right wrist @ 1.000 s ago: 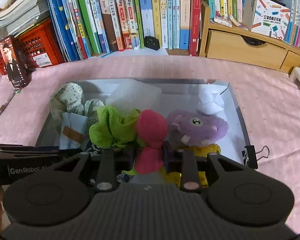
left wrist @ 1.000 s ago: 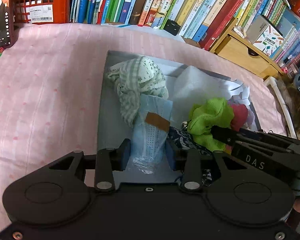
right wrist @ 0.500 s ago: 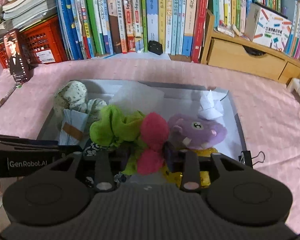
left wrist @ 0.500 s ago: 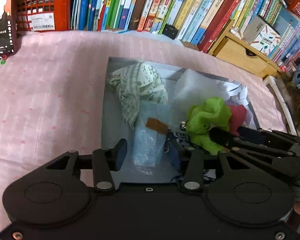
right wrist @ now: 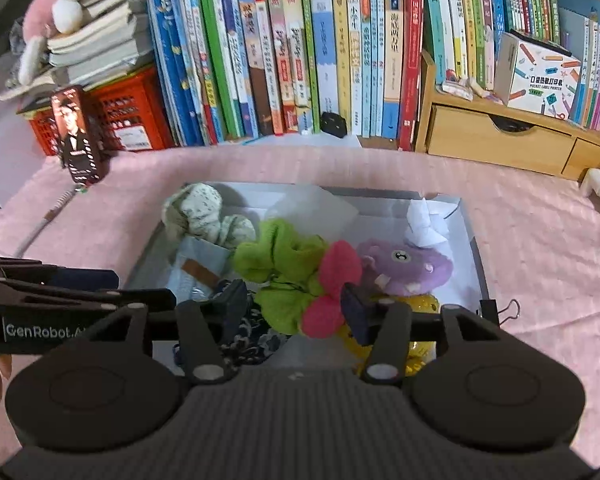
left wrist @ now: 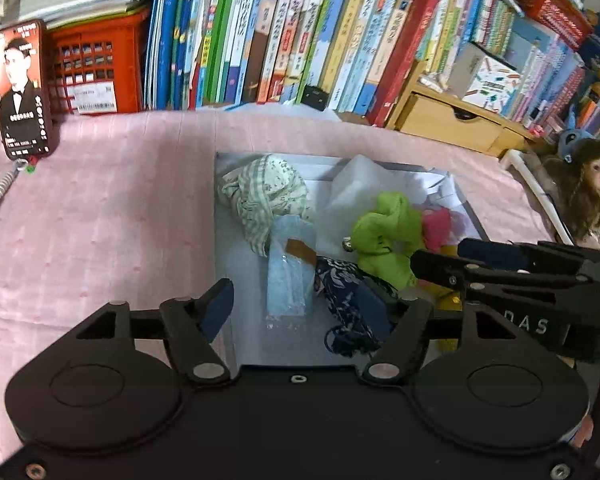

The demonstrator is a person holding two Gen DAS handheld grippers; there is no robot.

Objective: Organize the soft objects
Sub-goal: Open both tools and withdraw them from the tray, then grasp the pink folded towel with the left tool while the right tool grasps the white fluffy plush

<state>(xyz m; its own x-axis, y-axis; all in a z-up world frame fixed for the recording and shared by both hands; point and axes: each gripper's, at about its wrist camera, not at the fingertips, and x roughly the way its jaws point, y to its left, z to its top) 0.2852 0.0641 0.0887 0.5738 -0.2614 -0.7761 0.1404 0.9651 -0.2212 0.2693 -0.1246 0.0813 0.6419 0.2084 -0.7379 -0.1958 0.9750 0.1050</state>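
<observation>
Soft items all sit in the grey tray [right wrist: 474,248] on the pink cloth [left wrist: 100,208]: pink/green plush [right wrist: 300,276] centre, purple plush [right wrist: 404,266] to its right, yellow toy [right wrist: 416,308] under that, patterned cloth bundle [left wrist: 266,192] far-left, blue packet [left wrist: 292,276] near-left, dark floral fabric [left wrist: 348,300] beside the packet.

Right gripper [right wrist: 296,306]: jaws spread, gripping nothing. The pink end of the plush lies between the fingers, touching or just off the right pad; can't tell which.

Left gripper [left wrist: 296,306]: jaws wide apart, empty. Blue packet sits between its fingers, floral fabric against the right finger.

Risks, my read:
- The plush's thin dark cord trails near the right gripper; pulling away could snag it and drag the plush out.
- Left right-hand finger overlaps the floral fabric; closing or lifting could catch it with the packet.
- The two grippers are close together over the near tray edge; contact is likely if either swings inward.
</observation>
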